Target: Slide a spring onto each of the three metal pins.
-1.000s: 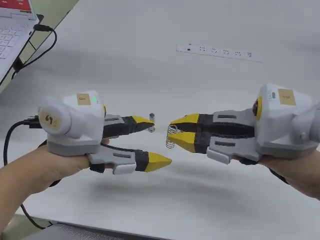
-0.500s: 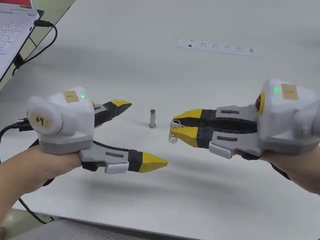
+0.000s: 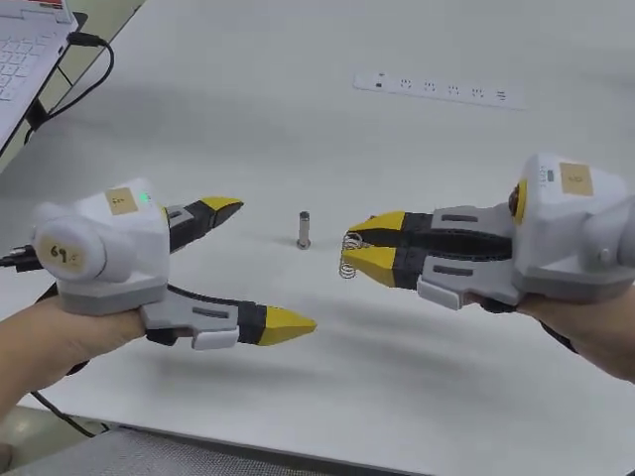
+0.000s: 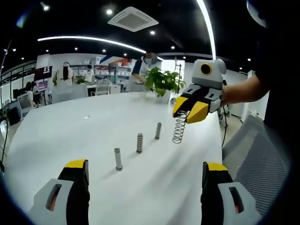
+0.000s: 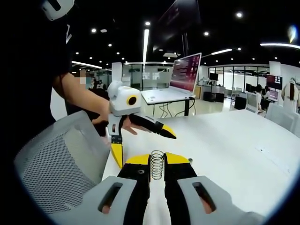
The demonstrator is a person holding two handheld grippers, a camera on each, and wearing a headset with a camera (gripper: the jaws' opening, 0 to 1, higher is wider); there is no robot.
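**One spring in your right jaws, one pin bare**

Your right gripper (image 3: 362,245) has its jaws drawn narrow on a spring (image 3: 346,257), pinched near its top. The spring's long axis runs close to upright, with the lower end hanging free. In the left gripper view it leans a little. Its top coils are hidden between the yellow tips, and in the head view the wire is thin and hard to make out.

Your left gripper (image 3: 254,264) holds nothing. Its jaws are spread wide and point toward the right gripper.

You have three pins, all standing upright in a row on the table (image 3: 248,119). In the left gripper view the near pin (image 4: 118,159) is bare. The middle pin (image 4: 139,142) and the far pin (image 4: 158,130) each wear a spring along their length. That makes three springs: two on pins and one in your jaws.

In the head view the bare pin stands between the two grippers, just left of the held spring and apart from it.

A laptop (image 3: 25,45) is cut off at the top left corner, and a power strip (image 3: 439,89) lies far back on the table.
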